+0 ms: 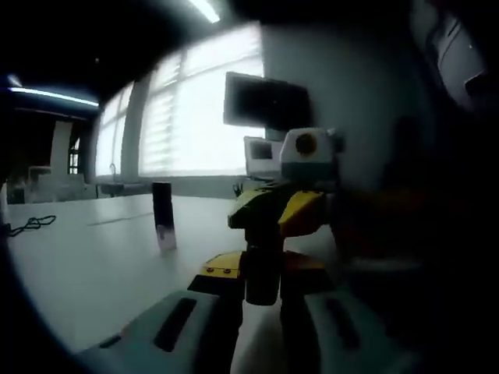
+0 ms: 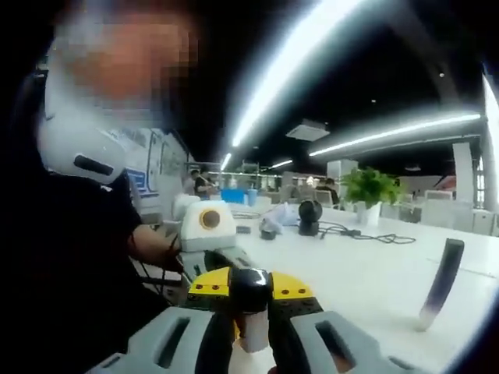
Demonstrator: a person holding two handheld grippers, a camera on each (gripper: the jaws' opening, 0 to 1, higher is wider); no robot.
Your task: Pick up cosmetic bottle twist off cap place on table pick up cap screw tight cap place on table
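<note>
The two grippers meet over the white counter point(image 1: 93, 265), each closed on one end of a small item. In the left gripper view, the left gripper point(image 1: 261, 300) pinches a dark cap-like piece point(image 1: 262, 284) between its jaws, with the yellow-and-black right gripper point(image 1: 273, 214) facing it from just beyond. In the right gripper view, the right gripper point(image 2: 251, 331) is pressed onto a pale cosmetic bottle point(image 2: 253, 333) with the glossy black cap point(image 2: 249, 290) on top. Apart from them, a slim dark bottle point(image 1: 162, 214) with a clear base stands upright on the counter. Across the counter lie a cable point(image 2: 366, 234) and a potted plant point(image 2: 366, 187).
</note>
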